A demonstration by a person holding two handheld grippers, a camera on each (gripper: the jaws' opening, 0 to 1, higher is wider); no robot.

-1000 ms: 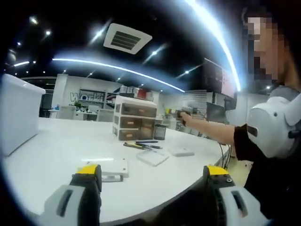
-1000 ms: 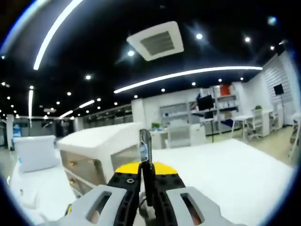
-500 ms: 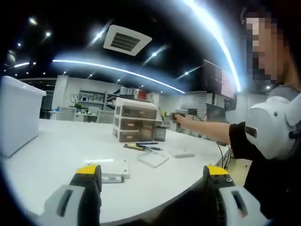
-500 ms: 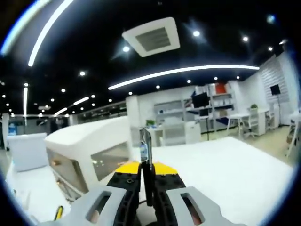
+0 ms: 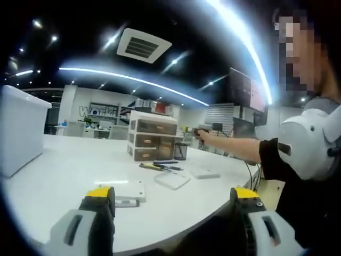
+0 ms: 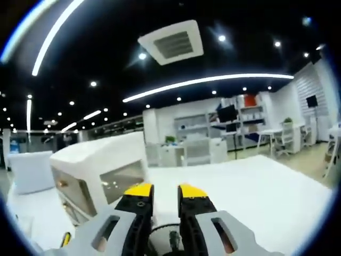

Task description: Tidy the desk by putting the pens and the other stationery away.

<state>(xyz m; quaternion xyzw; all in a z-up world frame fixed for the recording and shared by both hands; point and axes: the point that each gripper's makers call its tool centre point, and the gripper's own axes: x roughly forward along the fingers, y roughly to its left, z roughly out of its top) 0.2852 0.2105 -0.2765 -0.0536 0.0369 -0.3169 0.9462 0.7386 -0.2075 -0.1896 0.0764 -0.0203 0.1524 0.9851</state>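
Lying well ahead of the spread left gripper [image 5: 173, 210], the pens [image 5: 160, 166] rest on the desk [image 5: 64, 170] before the drawer unit [image 5: 152, 140]. The right gripper [image 6: 165, 198], slightly parted, holds nothing; its pen from a moment ago is gone.

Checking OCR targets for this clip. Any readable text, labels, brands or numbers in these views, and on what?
"wor...": large dark lettering on the far wall in the left gripper view, cut off by shelving; the rest is unreadable.
Wall screen: reddish content, too blurred to read.
Drawer unit, desk items, both claws: no legible text.
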